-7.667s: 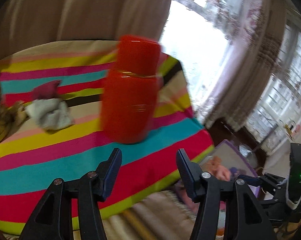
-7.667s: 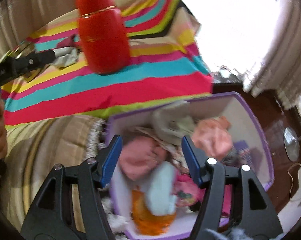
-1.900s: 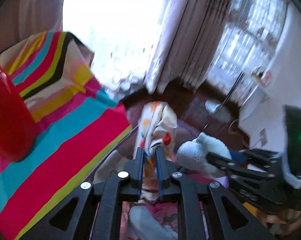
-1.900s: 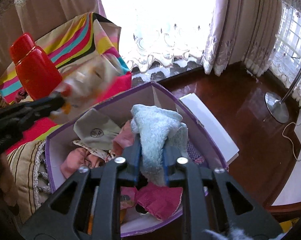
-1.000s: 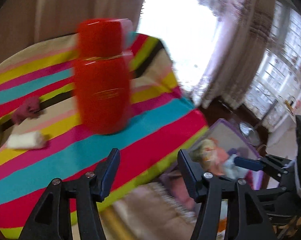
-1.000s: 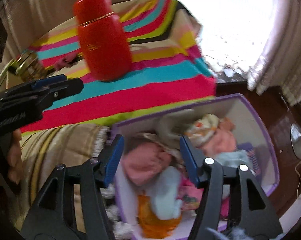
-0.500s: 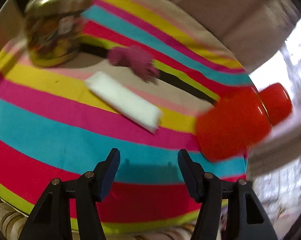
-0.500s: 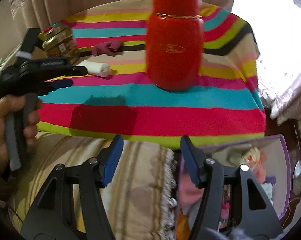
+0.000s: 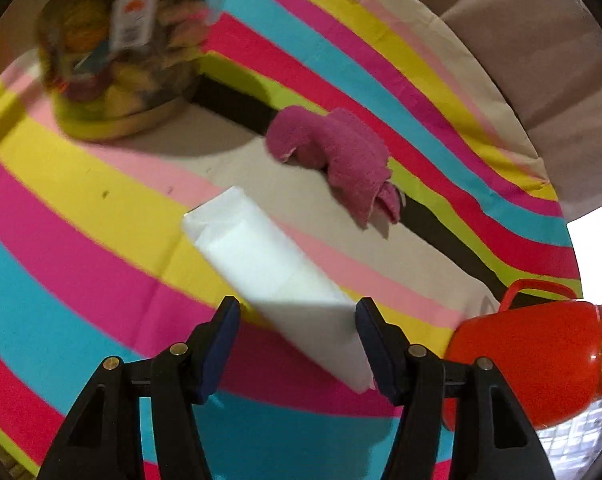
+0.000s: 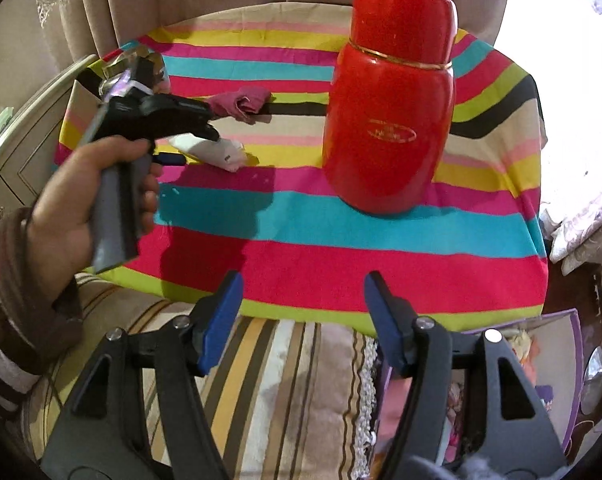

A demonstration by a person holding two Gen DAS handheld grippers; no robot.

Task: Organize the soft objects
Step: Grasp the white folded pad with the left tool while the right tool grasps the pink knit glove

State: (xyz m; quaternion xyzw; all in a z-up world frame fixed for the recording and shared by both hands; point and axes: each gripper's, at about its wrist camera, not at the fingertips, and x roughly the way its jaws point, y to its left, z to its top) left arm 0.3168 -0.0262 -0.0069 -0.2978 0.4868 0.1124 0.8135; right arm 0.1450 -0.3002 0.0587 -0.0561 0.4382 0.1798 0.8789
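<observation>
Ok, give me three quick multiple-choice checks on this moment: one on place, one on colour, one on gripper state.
1. Where is the white folded cloth?
A. in the purple box
B. on the striped tablecloth, between the left gripper's open fingers
C. on top of the red flask

2. What colour is the crumpled cloth beyond it?
A. magenta
B. green
C. grey

3. How is the right gripper?
A. shut on a cloth
B. shut, empty
C. open, empty

Key: 1 B, the left gripper straddles its near end on the striped tablecloth; 2 A, plainly magenta towelling; 3 C, its jaws stand apart with nothing between.
</observation>
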